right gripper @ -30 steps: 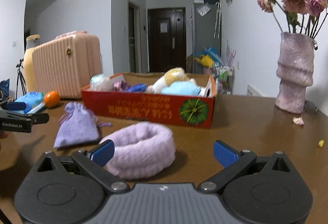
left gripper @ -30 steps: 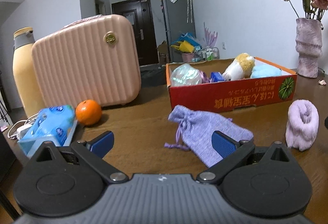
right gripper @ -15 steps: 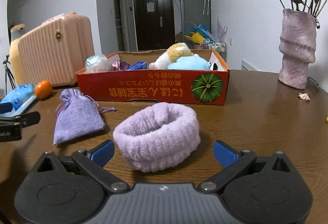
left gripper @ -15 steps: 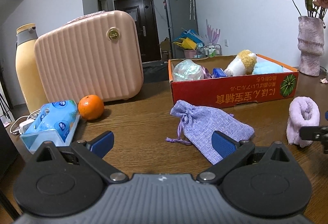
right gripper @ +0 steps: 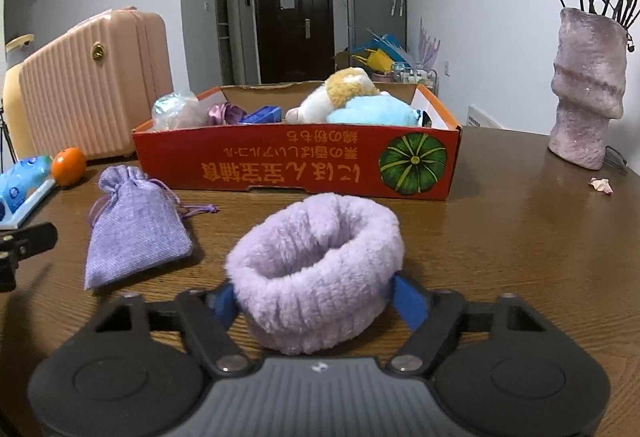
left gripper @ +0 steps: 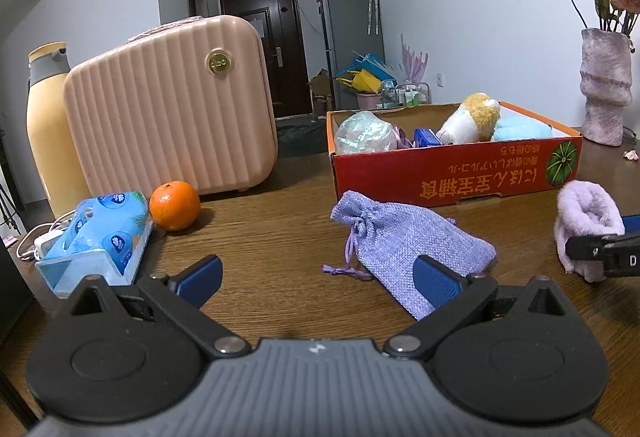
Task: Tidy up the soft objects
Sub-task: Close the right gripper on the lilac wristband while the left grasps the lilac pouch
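A fluffy lilac wristband (right gripper: 316,269) sits on the brown table between the fingers of my right gripper (right gripper: 318,301), whose pads press its sides; it also shows at the right of the left wrist view (left gripper: 586,225). A purple drawstring pouch (left gripper: 404,241) lies on the table in front of my left gripper (left gripper: 318,277), which is open and empty; the pouch also shows in the right wrist view (right gripper: 134,225). The red cardboard box (right gripper: 304,165) behind holds plush toys and other soft things.
A pink ribbed case (left gripper: 172,113), a yellow bottle (left gripper: 48,125), an orange (left gripper: 175,205) and a blue tissue pack (left gripper: 96,237) stand at the left. A lilac vase (right gripper: 588,93) with dried roses stands at the right behind the box.
My right gripper moved forward around the lilac wristband and closed on its sides. My left gripper drifted slightly and stayed open.
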Demonstrator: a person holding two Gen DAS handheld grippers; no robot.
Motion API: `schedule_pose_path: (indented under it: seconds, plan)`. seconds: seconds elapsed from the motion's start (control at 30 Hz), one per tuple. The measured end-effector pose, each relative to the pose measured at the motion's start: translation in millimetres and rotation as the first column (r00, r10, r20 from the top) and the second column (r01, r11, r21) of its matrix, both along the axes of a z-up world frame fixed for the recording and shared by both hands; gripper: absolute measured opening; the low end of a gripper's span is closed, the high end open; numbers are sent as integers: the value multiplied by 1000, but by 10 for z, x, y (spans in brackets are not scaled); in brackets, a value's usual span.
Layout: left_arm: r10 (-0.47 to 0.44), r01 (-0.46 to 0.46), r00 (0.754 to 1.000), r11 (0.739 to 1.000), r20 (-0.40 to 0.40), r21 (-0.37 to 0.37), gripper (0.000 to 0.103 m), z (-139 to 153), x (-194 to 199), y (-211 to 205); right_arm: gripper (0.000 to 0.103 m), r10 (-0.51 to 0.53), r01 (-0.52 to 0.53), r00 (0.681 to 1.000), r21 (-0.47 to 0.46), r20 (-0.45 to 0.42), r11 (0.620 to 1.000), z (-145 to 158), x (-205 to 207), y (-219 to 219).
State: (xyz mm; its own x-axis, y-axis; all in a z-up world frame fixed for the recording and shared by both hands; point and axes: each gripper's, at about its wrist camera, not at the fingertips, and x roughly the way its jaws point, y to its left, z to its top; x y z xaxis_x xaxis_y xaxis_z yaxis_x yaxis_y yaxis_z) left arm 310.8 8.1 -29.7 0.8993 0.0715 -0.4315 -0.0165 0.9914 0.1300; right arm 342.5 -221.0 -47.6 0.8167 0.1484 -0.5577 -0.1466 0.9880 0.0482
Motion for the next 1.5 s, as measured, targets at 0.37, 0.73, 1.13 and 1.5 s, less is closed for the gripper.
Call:
schedule_pose_path:
  seconds: [0.37,0.73,1.13,1.5]
  plan:
    - [24,-25,1000,998,-10,-56,103,-3,91,-7,24,4,-4,1000,43,13,999,14,51,-98]
    - [-44,42,999,995,-19,-91,103,-5,338,-454,24,-57,51,996,85,71,995,79,118,-261]
    - [73,-88,988,991,-136,-102,103,-120,805,-734,24,-80,70,989,84,121,994,123,167,-305]
    - [122,-150,960,984,-254,-93,103,-297,1014,-652,24,-71,62,991,82,115,995,111,187,-312]
